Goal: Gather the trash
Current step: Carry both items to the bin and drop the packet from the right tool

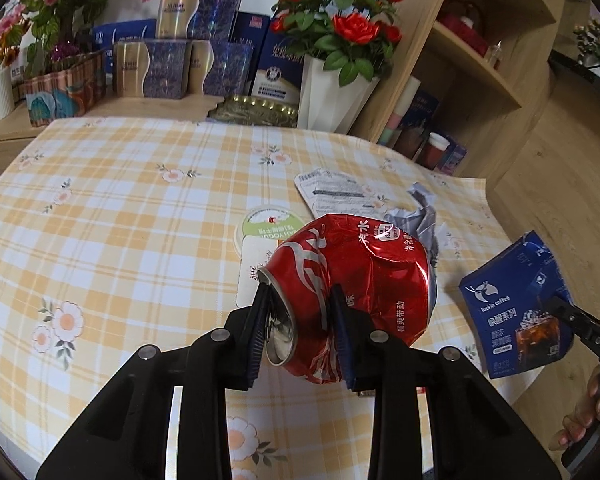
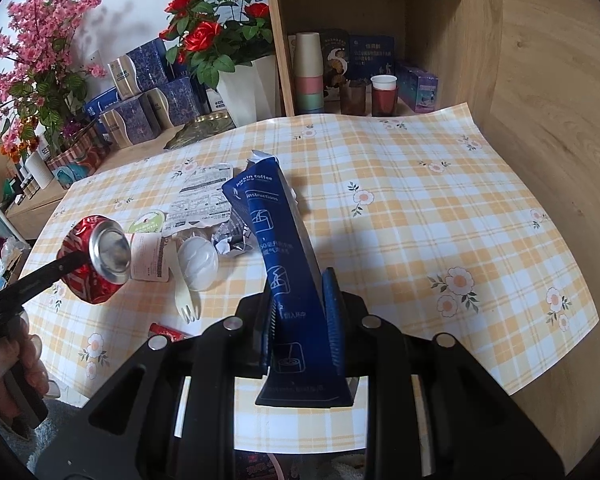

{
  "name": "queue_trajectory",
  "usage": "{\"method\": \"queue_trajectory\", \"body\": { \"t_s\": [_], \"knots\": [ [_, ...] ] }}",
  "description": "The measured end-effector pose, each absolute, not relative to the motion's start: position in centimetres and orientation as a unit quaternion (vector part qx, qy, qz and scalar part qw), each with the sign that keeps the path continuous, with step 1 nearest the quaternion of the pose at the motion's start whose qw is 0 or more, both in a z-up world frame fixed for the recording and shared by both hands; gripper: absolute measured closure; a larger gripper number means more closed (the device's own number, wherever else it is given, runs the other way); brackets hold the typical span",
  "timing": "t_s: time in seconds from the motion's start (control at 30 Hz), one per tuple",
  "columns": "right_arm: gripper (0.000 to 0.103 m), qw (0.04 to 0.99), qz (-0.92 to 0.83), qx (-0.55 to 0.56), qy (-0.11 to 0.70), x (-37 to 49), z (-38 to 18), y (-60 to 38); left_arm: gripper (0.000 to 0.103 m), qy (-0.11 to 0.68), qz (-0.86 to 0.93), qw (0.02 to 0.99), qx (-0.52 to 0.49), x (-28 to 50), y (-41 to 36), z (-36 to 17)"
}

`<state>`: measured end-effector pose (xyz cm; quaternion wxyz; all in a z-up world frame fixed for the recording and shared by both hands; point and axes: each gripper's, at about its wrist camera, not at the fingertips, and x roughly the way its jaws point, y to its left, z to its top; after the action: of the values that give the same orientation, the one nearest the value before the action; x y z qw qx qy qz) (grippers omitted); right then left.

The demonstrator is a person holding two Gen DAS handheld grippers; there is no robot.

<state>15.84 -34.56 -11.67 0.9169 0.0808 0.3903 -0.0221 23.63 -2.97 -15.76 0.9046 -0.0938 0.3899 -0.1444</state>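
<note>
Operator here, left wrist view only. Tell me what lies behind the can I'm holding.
Observer: A white plastic lid lies on the tablecloth past the crushed can.
Operator: List any cutlery.
Observer: One pale fork, tines toward us, beside that lid.
Operator: Report the right gripper's grip.
Observer: The right gripper is clamped low on the blue coffee box, which stands tilted.

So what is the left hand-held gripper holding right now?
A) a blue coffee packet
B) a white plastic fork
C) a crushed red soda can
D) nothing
C: the left hand-held gripper is shut on the crushed red soda can, while the blue coffee packet sits in the right hand-held gripper.
</note>
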Motion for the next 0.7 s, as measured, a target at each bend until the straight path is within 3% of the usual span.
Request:
{"method": "queue_trajectory", "body": {
  "t_s": [0.37,0.7],
  "knots": [
    [0.078,0.926,0.018,0.084,0.367,12.7,-8.9,-31.8,0.073,0.362,-0.159,0.915,-0.08,16.9,-0.3,-10.8],
    [0.078,0.92,0.072,0.09,0.374,7.8,-8.5,-28.4,0.073,0.352,-0.172,0.917,-0.073,8.5,2.1,-9.8]
  ]
}}
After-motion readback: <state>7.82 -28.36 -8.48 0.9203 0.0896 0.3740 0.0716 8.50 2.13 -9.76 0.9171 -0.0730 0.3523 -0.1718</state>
